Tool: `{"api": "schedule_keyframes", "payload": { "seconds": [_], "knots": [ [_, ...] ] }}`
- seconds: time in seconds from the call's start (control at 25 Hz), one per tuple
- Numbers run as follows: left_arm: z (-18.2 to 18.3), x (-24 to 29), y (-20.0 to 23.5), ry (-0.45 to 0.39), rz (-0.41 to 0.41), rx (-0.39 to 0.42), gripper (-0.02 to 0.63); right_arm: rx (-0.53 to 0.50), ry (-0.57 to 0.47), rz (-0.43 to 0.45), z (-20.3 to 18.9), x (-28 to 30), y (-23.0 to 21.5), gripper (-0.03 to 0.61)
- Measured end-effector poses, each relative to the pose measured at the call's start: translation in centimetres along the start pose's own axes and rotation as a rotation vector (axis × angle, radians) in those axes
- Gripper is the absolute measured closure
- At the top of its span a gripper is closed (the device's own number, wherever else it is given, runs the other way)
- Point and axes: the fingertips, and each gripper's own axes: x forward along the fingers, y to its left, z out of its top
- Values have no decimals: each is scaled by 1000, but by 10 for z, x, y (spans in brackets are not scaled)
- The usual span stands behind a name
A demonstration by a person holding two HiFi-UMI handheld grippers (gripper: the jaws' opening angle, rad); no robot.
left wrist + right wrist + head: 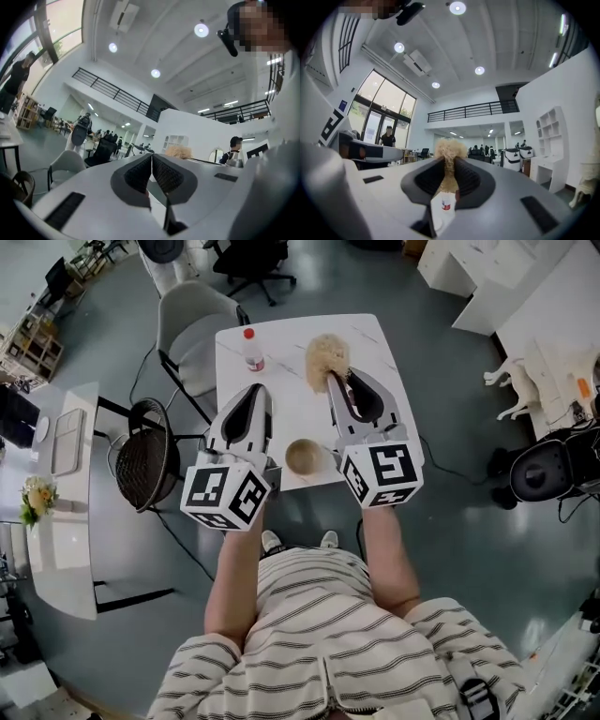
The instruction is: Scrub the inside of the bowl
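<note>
My right claw (449,164) grips a tan fibrous scrubber (450,149), my left claw (152,159) is clenched empty, and the bowl (303,457) stands on the white tabletop (291,399) below.

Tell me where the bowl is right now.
In the head view, the bowl stands at the near edge of the white table, between the left hand-held gripper and the right hand-held gripper, which grips the scrubber.

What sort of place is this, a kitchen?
Probably not a kitchen. It looks like a large open-plan office or lab: there is a black office chair, white desks, and a railed mezzanine under a high ceiling.
</note>
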Motion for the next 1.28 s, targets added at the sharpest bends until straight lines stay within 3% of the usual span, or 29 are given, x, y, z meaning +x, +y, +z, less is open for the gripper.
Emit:
{"api": "schedule_keyframes", "payload": {
  "seconds": [0.24, 0.4, 0.72, 0.88, 1.28],
  "knots": [
    [47, -9, -33, -92, -15, 149, 607, -31, -96, -6, 44, -13, 5, 506],
    [67, -14, -58, -135, -9, 310, 607, -26, -138, 1, 66, -24, 5, 506],
    [78, -25, -79, -132, 42, 442, 607, -41, -182, -5, 92, -40, 10, 506],
    [77, -25, -81, -127, 74, 460, 607, -65, -171, -1, 94, -43, 13, 506],
    [57, -28, -76, -83, 92, 381, 607, -56, -146, 7, 78, -50, 21, 506]
  ]
}}
